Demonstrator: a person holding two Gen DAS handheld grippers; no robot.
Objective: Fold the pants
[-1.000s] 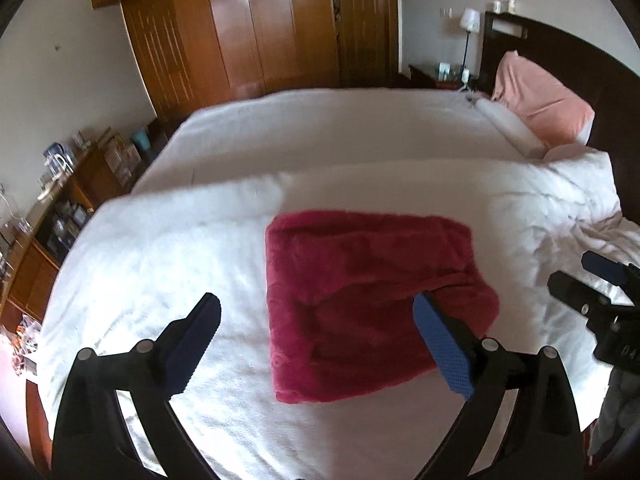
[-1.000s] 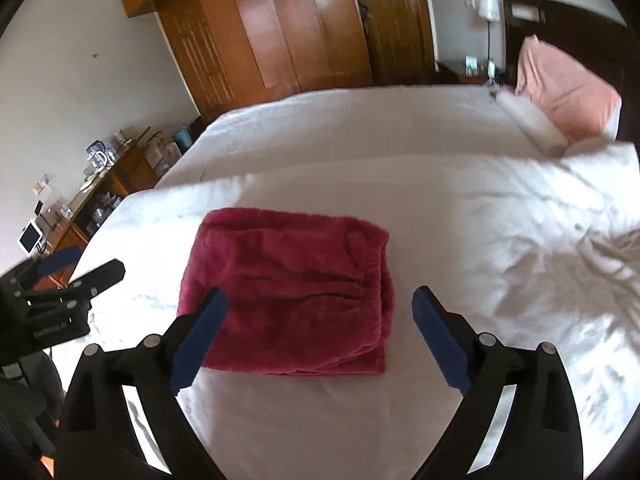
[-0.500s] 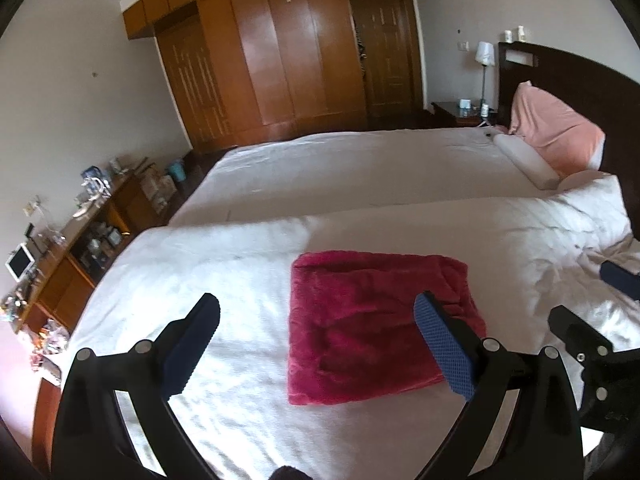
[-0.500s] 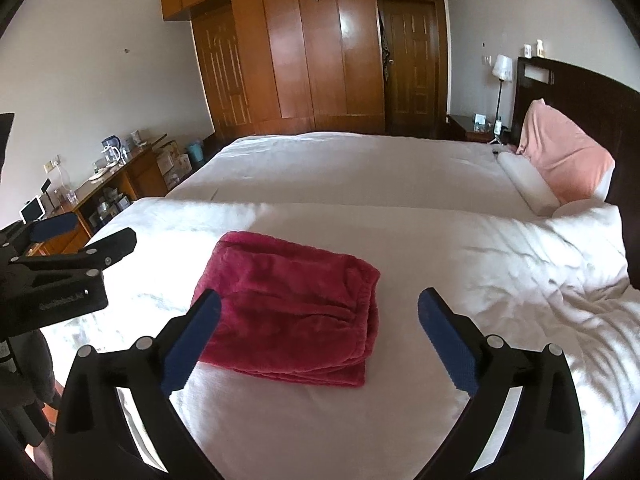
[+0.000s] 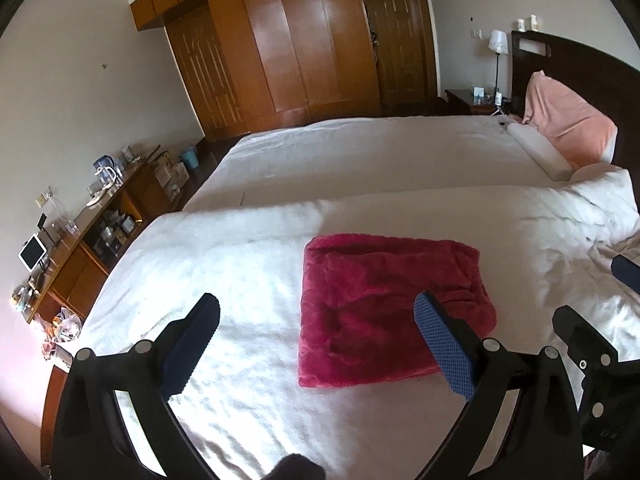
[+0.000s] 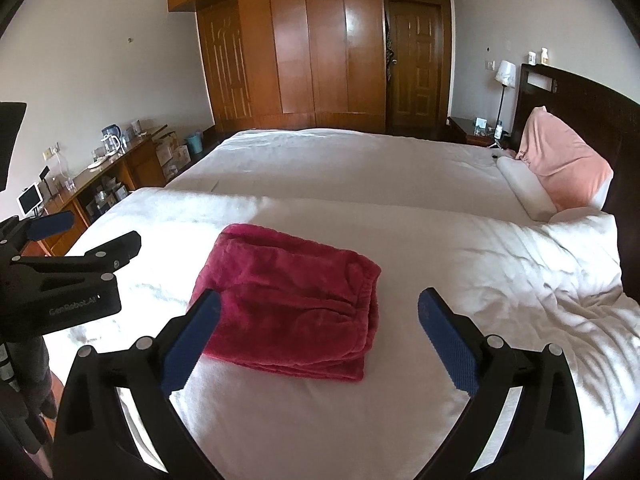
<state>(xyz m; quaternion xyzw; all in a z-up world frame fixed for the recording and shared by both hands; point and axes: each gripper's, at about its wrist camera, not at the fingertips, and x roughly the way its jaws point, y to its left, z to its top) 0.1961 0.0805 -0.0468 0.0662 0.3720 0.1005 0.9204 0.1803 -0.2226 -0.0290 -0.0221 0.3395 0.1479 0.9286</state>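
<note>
One folded pair of red pants [image 5: 384, 304] is lying on the bed [image 5: 248, 280]. Two beds are showing, this one and a second bed [image 6: 360, 168] pushed alongside. Two grippers are showing: left gripper [image 5: 316, 340], right gripper [image 6: 320, 332], each with two blue-padded fingers. One pink pillow [image 6: 564, 168], one white pillow [image 6: 520, 188], one lamp [image 6: 505, 74] and one wardrobe [image 6: 312, 48] are standing at the back.
</note>
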